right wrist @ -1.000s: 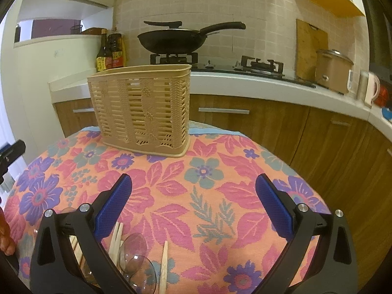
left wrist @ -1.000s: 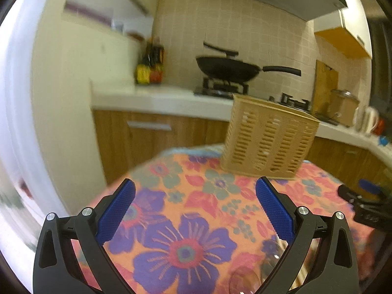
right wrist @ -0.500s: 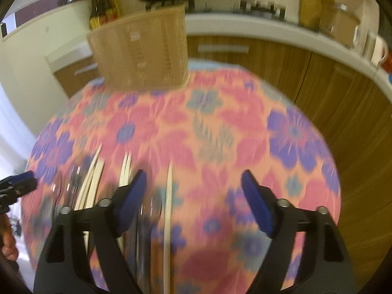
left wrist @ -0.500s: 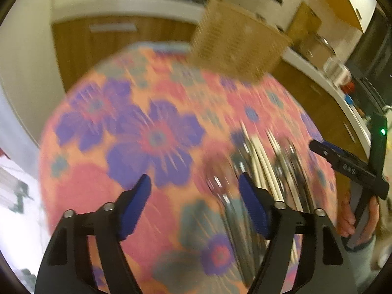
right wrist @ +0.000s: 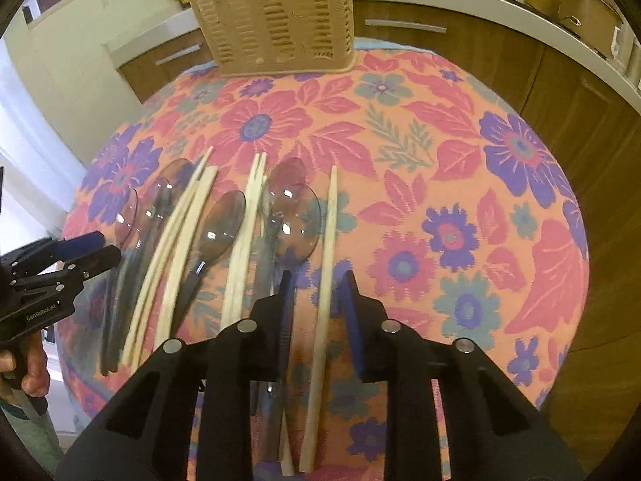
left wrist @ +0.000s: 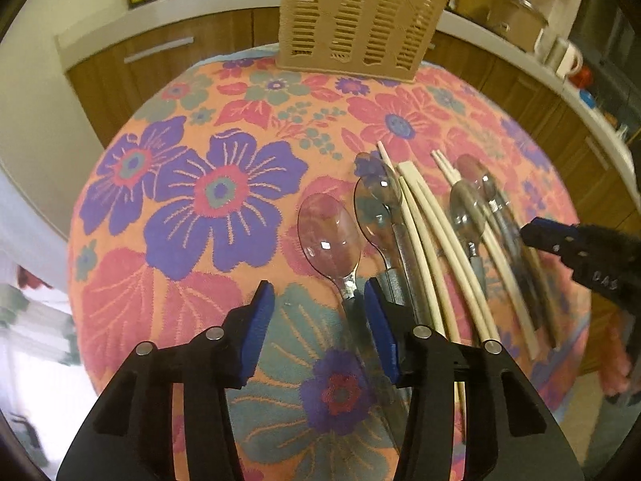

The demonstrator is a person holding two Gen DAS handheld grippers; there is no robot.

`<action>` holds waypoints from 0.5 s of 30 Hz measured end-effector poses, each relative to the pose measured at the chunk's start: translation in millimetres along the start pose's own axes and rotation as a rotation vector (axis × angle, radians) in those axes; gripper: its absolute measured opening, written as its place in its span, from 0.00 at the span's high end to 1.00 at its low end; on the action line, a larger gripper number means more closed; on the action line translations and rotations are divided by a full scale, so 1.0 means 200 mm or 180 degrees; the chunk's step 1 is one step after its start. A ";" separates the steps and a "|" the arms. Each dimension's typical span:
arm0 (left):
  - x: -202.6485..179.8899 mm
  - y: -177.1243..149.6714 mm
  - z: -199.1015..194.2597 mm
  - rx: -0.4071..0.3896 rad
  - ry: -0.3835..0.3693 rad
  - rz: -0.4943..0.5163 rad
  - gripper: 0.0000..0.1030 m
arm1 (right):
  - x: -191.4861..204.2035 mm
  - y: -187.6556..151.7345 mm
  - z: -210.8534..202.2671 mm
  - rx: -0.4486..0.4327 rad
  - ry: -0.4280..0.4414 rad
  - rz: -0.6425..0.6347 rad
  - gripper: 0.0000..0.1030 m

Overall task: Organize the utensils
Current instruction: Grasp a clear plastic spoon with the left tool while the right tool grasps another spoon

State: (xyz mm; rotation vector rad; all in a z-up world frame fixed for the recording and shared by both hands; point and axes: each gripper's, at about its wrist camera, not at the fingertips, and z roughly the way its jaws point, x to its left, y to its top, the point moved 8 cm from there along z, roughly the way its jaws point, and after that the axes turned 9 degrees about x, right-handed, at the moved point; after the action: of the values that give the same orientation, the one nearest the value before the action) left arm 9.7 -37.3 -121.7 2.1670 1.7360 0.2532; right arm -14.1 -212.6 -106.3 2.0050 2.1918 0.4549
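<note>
While both grippers are tipped down over the flowered counter (right wrist: 460, 152), the first pick-up of the sorting job appears to be in hand. The right gripper (right wrist: 318, 280) is set astride the lone chopstick (right wrist: 326, 256) at the right edge of the row; its jaws have just been closing and stand narrowly apart, a thin gap being left on each side of the stick, so nothing is yet gripped. The left gripper (left wrist: 318, 294) is lowered at the other end of the row, its jaws (also just closing) about half open, with the neck of the leftmost clear spoon (left wrist: 330, 234) just inside the right-hand pad; contact cannot be told, and no hold is shown. Between the two, further spoons and pale chopsticks (left wrist: 430, 232) are laid side by side, some overlapping. The slatted basket (right wrist: 276, 16) is stood at the far edge of the counter, well apart from the utensils.

Next, each pair of jaws would need to be closed fully on its thin piece, which may roll or slip, then lifted and carried to the basket.
</note>
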 end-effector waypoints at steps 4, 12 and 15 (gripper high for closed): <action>-0.03 0.00 0.01 -0.0019 0.0202 0.0112 0.59 | 0.04 -0.01 -0.01 0.0019 0.0091 -0.0081 0.80; 0.00 0.00 0.00 -0.0110 0.0275 0.0145 0.88 | 0.11 -0.01 0.02 0.0074 0.0056 -0.0235 0.93; 0.04 0.01 -0.01 -0.0119 0.0003 0.0025 0.90 | 0.10 0.02 0.03 0.0130 0.0065 -0.0204 0.93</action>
State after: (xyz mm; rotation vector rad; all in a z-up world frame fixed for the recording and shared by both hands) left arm 13.0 -30.4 -119.3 2.1479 1.7101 0.2866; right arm -10.9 -192.6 -109.4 1.9518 2.2879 0.4280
